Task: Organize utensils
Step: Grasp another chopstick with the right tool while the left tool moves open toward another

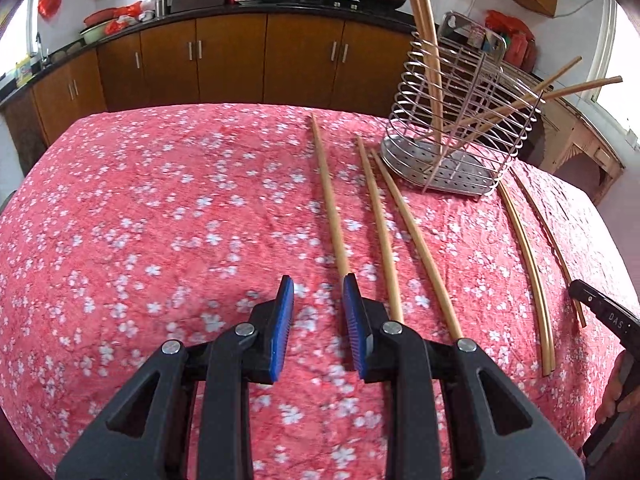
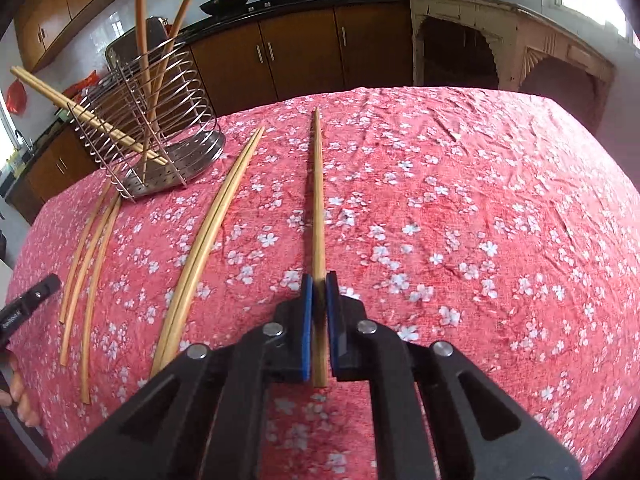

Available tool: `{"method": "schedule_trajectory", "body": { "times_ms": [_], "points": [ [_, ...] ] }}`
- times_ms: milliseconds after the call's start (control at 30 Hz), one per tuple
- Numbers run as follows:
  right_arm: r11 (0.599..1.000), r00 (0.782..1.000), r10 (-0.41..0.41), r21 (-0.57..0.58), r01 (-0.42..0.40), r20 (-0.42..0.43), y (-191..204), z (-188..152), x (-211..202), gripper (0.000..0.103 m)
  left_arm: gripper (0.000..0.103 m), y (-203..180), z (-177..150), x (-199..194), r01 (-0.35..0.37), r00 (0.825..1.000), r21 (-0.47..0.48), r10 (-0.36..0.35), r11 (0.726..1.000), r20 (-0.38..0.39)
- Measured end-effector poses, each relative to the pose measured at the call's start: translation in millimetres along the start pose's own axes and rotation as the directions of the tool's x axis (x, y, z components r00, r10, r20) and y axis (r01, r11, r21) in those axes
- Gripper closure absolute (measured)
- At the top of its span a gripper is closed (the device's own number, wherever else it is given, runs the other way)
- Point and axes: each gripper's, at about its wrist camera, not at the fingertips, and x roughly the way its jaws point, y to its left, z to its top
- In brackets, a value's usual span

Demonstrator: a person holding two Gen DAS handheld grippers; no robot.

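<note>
The right claw (image 2: 319,280) is clamped on the near end of one chopstick (image 2: 318,200), whose long axis runs straight away from it across the surface (image 2: 480,220). The wire holder (image 2: 160,120) stands far left. The left claw (image 1: 319,292) is apart and empty, its right pad beside another chopstick (image 1: 330,200). Lettering on each claw's body is too small to read.

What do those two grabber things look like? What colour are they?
Both look the same. The left gripper and the right gripper each have chunky black plastic arms with triangle-shaped holes and round silver bolts at the joints. Their fingers are flat blocks faced with ridged blue pads. One gripper's side carries small white letters. No cables or sleeves show.
</note>
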Motion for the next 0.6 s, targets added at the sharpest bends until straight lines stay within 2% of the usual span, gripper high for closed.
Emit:
{"method": "schedule_trajectory", "body": {
  "times_ms": [133, 267, 500, 567, 600],
  "points": [
    [0.998, 0.999, -0.029, -0.059, 0.03, 0.016, 4, -2, -3, 0.095, 0.077, -7, 2, 9, -0.016, 1.0, 0.015, 0.016, 1.0, -0.016],
    [0.998, 1.0, -0.021, -0.062, 0.022, 0.015, 3, -1, -5, 0.095, 0.077, -13, 4, 16, -0.039, 0.999, 0.033, 0.04, 0.999, -0.017],
    [0.998, 1.0, -0.017, -0.06, 0.018, 0.014, 7, -1, -3, 0.095, 0.076, -18, 6, 18, -0.03, 0.999, 0.021, 0.031, 0.999, -0.013],
    [0.998, 1.0, -0.017, -0.059, 0.018, 0.014, 9, 0, 0, 0.095, 0.073, -18, 5, 18, -0.031, 0.999, 0.028, 0.031, 0.999, -0.013],
    [0.998, 1.0, -0.017, -0.06, 0.018, 0.014, 9, 0, 0, 0.095, 0.067, -18, 5, 18, -0.034, 0.999, 0.031, 0.035, 0.999, -0.011]
  ]
}}
